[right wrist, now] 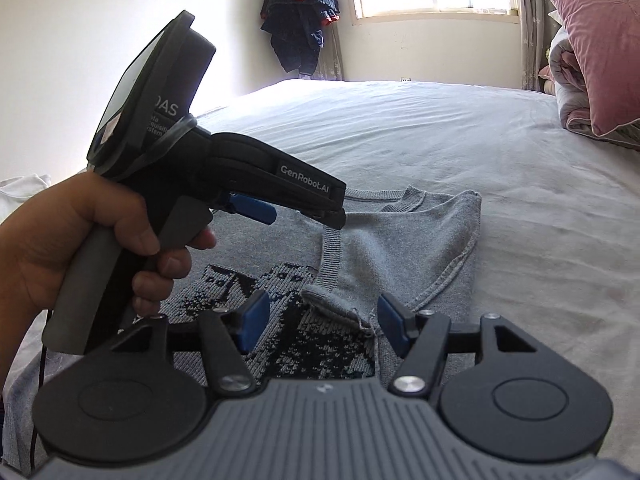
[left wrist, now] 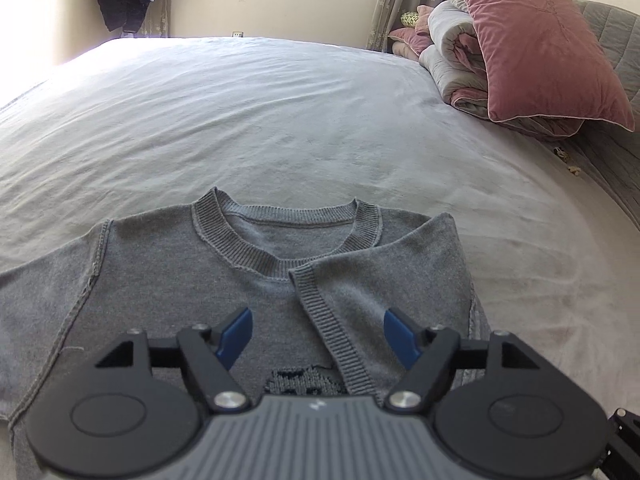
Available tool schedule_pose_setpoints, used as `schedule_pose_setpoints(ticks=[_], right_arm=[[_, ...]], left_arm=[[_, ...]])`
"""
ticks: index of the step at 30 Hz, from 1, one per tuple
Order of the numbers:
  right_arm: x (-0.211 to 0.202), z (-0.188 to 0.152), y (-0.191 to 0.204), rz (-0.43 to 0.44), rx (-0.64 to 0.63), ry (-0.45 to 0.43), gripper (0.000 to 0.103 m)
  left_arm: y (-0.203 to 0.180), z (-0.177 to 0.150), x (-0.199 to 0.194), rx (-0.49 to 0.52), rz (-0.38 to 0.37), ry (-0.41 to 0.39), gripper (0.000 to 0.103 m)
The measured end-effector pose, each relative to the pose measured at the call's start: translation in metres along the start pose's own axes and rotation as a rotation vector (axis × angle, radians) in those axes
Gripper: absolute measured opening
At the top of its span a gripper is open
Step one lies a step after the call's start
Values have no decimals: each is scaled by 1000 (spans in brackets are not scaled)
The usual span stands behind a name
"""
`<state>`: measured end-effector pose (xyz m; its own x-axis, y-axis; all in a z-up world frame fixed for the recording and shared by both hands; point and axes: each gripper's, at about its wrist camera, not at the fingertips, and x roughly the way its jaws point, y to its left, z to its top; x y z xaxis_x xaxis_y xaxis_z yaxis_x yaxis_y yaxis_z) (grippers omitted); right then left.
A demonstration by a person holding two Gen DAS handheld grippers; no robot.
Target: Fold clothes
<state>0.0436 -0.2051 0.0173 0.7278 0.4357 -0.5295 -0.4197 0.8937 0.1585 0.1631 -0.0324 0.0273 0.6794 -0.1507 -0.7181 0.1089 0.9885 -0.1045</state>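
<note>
Sweater [left wrist: 168,300] in grey knit lies flat on the bed [left wrist: 280,120], collar toward the window, and both claws hang released above it. The left gripper [left wrist: 318,338] has its blue pads spread wide with nothing between them, poised over the chest just below the ribbed collar [left wrist: 240,248]. The right gripper [right wrist: 318,322] is likewise open; the cuff end of the folded-in sleeve [right wrist: 332,256] lies on the sweater under the gap, untouched by either pad. That sleeve crosses the dark knitted pattern [right wrist: 328,344] on the front. In the right wrist view a hand [right wrist: 80,248] grips the left device's handle. Farther out, a pink pillow [left wrist: 540,48] leans on folded quilts [left wrist: 452,52], and dark clothes [right wrist: 300,20] hang beside the window.
</note>
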Motion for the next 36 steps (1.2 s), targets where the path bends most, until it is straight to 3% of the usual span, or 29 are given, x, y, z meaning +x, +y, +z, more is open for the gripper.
schedule_pose_setpoints(ticks=[11, 20, 25, 27, 29, 32, 36], right_arm=[[-36, -13, 25, -61, -20, -20, 64], [-62, -30, 29, -104, -29, -10, 64], [-80, -39, 29, -114, -55, 1, 64], [-89, -46, 27, -102, -58, 8, 58], [-96, -54, 23, -87, -54, 20, 44], [-103, -70, 16, -54, -36, 49, 31], [-110, -91, 11, -47, -25, 93, 26]], left_arm=[[-11, -26, -53, 62, -11, -14, 76], [-19, -53, -75, 106, -24, -5, 78], [-15, -69, -80, 62, -171, 24, 76], [-15, -77, -79, 34, -229, 49, 71], [-16, -86, -78, 19, -267, 72, 67], [-18, -102, -76, 7, -307, 98, 61], [-21, -121, -73, -29, -351, 124, 53]])
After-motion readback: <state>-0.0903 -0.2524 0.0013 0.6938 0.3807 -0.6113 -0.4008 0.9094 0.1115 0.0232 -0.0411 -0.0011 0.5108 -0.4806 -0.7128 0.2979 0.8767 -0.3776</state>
